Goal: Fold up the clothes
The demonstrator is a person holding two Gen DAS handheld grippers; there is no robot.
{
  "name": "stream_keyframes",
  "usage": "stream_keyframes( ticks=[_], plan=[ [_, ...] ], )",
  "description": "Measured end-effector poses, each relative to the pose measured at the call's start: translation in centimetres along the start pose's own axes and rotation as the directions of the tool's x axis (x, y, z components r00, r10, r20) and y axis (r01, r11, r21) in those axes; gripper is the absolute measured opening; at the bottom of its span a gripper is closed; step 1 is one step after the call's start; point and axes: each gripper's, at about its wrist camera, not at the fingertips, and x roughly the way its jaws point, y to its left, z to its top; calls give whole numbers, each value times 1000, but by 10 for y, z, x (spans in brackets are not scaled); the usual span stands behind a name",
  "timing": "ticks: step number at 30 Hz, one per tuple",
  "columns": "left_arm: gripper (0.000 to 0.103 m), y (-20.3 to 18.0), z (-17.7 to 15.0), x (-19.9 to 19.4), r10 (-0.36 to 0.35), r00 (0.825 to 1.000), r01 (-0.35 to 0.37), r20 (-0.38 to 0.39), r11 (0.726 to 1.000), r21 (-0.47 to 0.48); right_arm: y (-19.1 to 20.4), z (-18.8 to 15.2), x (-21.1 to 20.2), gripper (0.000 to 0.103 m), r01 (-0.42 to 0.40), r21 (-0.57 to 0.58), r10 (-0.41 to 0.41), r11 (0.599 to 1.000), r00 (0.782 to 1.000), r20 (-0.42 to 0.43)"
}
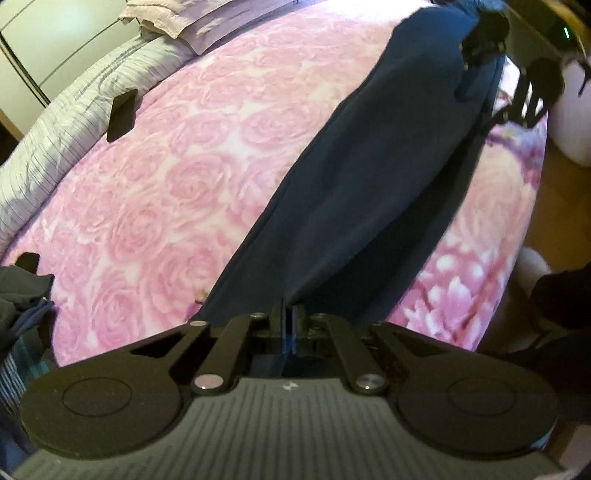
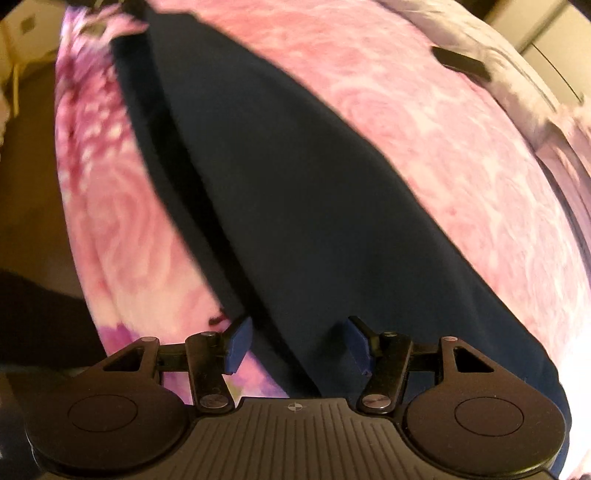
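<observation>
Dark navy trousers (image 1: 369,177) lie stretched in a long band across a bed covered with a pink rose-patterned blanket (image 1: 177,177), running from the left gripper (image 1: 289,325) away toward the far edge of the bed. The left gripper's fingers are pressed fully together, and the near end of the trousers runs right up to their tips; the cloth appears pinched between them, though the join is dark and hard to read. In the right wrist view the same trousers (image 2: 314,221) spread wide over the blanket (image 2: 461,166), with a fold line running along their left side. The right gripper (image 2: 299,347) hangs close over the near end of the cloth with its blue-padded fingers (image 2: 238,345) well apart; the left pad sits over the blanket just beside the trouser edge, the right pad over the fabric, and neither presses on it. That view is blurred. From the left wrist view the right gripper (image 1: 524,99) shows as a dark shape at the far end of the trousers, near the edge of the bed. A flat black object (image 1: 122,114) rests near a striped grey quilt (image 1: 74,122) at the far side, beside pillows (image 1: 166,18). A heap of dark clothes (image 1: 22,306) lies at the left edge.
</observation>
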Motion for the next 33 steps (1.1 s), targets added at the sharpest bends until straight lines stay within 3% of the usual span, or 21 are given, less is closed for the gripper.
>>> stream_keyframes(
  ticks=[3,4,5,6,13,18,19,21,22,23,25,27,30,33],
  plan=[
    [1,-2,0,-3,2,1000,-3,5,999,54,1,-6,2,59,50,-33,-50,998,999,-4],
    [1,-4,0,-3,1,1000,-1,4,997,80,-2,-9,0,39,72,-32,-72,997,997,-11],
    [1,-9,-3,-3,-5,1000,5,1,994,106,-6,-12,-1,7,82,-23,-82,996,996,-24],
    [1,-13,-5,-3,-7,1000,7,-1,991,136,-11,-17,-2,1,82,-13,-82,997,996,-39],
    [1,-46,-23,9,-24,997,40,-67,965,260,-9,-34,-20,1,76,-33,-79,997,992,-99],
    [6,-59,-33,27,-17,988,70,-152,935,347,-13,-36,-4,2,48,14,-45,999,984,-170],
    [7,-58,-33,26,-16,985,77,-172,934,350,-20,-37,-8,4,49,53,-39,997,984,-173],
    [8,-54,-33,25,-14,977,91,-214,932,351,-41,-46,-22,22,68,170,-37,983,984,-176],
    [8,-50,-30,22,-16,972,96,-236,938,334,-54,-55,-31,52,86,243,-43,966,983,-178],
    [8,-46,-28,20,-17,966,101,-258,943,317,-68,-67,-41,67,113,317,-57,942,982,-181],
    [8,-39,-23,15,-19,954,108,-300,953,283,-105,-101,-65,67,170,492,-92,854,980,-178],
    [8,-35,-10,6,10,950,74,-311,963,258,-149,-149,-90,67,219,694,-135,686,975,-174],
    [8,-40,26,-1,61,951,14,-302,970,242,-211,-231,-111,67,191,920,-196,343,972,-129],
    [8,-62,77,1,66,959,-4,-276,975,221,-263,-321,-120,66,70,997,-264,-38,961,-77]
  ],
)
